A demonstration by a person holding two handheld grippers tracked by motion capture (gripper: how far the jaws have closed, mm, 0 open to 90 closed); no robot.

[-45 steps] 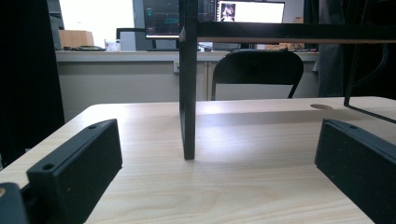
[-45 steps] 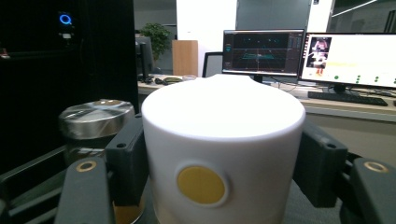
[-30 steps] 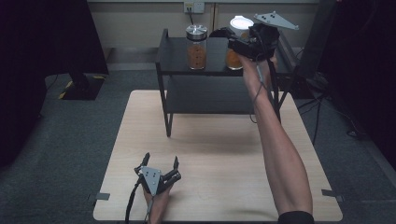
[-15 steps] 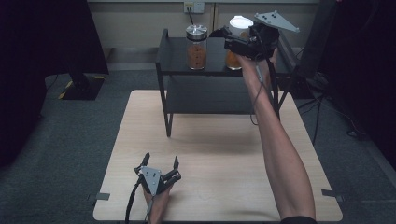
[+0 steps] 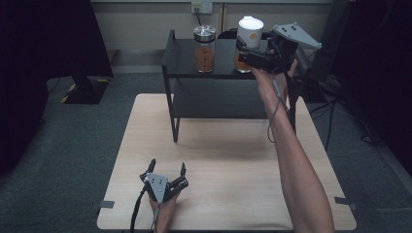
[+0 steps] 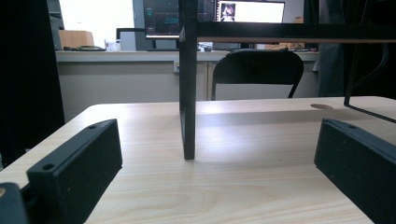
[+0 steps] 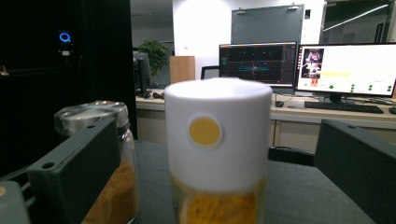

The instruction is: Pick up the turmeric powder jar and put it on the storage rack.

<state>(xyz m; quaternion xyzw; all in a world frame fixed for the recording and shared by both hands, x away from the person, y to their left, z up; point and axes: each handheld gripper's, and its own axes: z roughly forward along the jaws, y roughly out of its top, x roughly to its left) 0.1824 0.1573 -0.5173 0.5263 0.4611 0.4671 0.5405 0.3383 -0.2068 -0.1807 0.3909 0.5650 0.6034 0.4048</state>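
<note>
Your right claw (image 5: 244, 52) is up at the black metal shelf (image 5: 184, 58), its jaws just spread wide, with the white-lidded glass jar of orange filling (image 7: 218, 154) standing between them, untouched, on the shelf's top right. A silver-lidded glass jar of orange-brown filling (image 5: 204, 48) stands just left of it. Your left claw (image 5: 167, 168) rests spread and empty on the near left of the light wooden counter (image 5: 233, 160).
</note>
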